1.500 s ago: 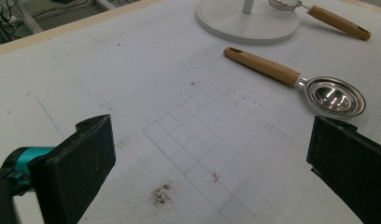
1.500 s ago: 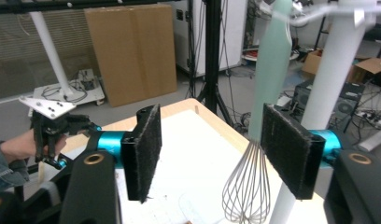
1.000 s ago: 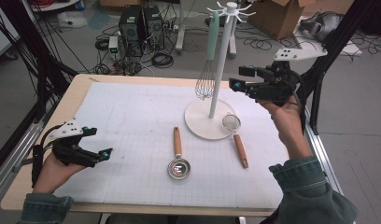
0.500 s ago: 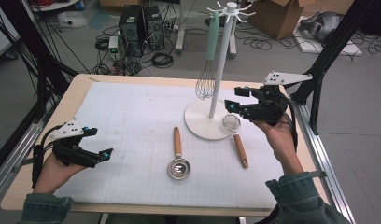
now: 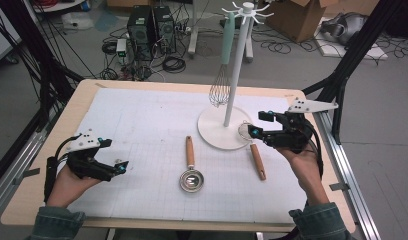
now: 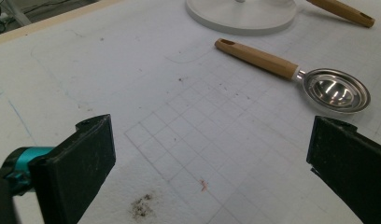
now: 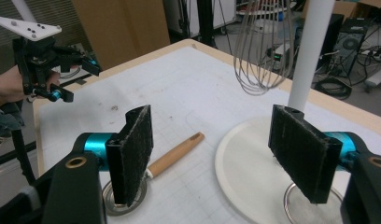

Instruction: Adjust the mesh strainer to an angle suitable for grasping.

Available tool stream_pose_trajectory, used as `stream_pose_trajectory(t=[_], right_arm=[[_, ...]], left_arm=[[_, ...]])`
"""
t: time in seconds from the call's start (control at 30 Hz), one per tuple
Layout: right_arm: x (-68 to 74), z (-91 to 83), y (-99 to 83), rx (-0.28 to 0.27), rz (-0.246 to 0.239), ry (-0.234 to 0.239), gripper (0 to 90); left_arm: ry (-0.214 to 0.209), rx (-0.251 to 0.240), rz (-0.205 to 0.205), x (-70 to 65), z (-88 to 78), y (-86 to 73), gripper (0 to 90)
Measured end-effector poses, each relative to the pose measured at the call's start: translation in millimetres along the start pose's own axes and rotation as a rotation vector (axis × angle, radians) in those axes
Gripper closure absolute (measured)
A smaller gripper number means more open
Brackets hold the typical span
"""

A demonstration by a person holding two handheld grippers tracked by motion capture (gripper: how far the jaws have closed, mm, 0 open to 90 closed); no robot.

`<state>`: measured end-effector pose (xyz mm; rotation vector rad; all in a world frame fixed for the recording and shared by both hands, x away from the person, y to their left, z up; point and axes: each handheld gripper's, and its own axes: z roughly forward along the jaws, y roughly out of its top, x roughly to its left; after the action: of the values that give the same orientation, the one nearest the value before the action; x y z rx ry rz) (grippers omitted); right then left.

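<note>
A white stand [image 5: 216, 135] carries a whisk [image 5: 220, 87] with a mint handle, which hangs beside the pole [image 7: 310, 51]. A small strainer [image 5: 257, 159] with a wooden handle lies at the base's right edge. Left of the strainer, on the mat, lies a wooden-handled metal scoop [image 5: 191, 172], seen also in the left gripper view [image 6: 335, 91]. My right gripper [image 5: 257, 124] hovers open just above the strainer's mesh, its pads [image 7: 132, 149] bare, with nothing between them. Low over the mat at the near left, my left gripper [image 5: 119, 167] is open and holds nothing [image 6: 209, 172].
A white gridded mat [image 5: 142, 130] covers the wooden table [image 5: 42, 195]. Black frame posts stand at both sides. On the floor beyond the table are computer towers [image 5: 152, 27], cables and cardboard boxes.
My right gripper has come down and a little to the left, from beside the pole to just over the strainer's mesh. The left gripper has stayed in place.
</note>
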<state>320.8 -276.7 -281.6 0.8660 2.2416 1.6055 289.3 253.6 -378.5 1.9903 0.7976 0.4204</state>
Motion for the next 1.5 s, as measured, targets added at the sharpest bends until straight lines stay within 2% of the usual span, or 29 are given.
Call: stream_pose_trajectory(t=[0.27,0.53,0.57,0.7,0.8,1.1,1.23,1.5], right_arm=[[-1.4,-7.1,-22.6,0.024,0.012,-0.032,31.1],[-3.6,-9.4,-46.4,0.054,0.010,-0.068,36.2],[-4.2,-9.3,-49.7,0.054,0.011,-0.070,38.3],[-6.4,-7.7,-63.6,0.079,0.020,-0.076,45.3],[-7.7,-5.6,-72.9,0.104,0.015,-0.080,53.0],[-13.7,-0.2,-96.6,0.177,0.023,-0.100,77.2],[-15.6,4.0,-107.3,0.204,0.029,-0.104,83.3],[-15.3,11.8,-123.5,0.249,0.035,-0.115,87.5]], left_arm=[[0.008,0.006,-0.007,-5.8,13.7,-10.9,1.7],[0.022,0.004,-0.017,-8.8,22.1,-25.7,1.7],[0.024,0.009,-0.009,-8.7,22.5,-26.9,1.7],[0.033,0.010,-0.016,-9.5,25.5,-31.9,1.7],[0.032,0.020,-0.018,-8.1,26.2,-34.6,1.7],[0.034,0.010,-0.037,-6.6,27.4,-36.6,1.7],[0.035,0.008,-0.043,-5.9,27.9,-37.8,1.7],[0.037,0.007,-0.040,-5.5,27.4,-37.1,1.7]])
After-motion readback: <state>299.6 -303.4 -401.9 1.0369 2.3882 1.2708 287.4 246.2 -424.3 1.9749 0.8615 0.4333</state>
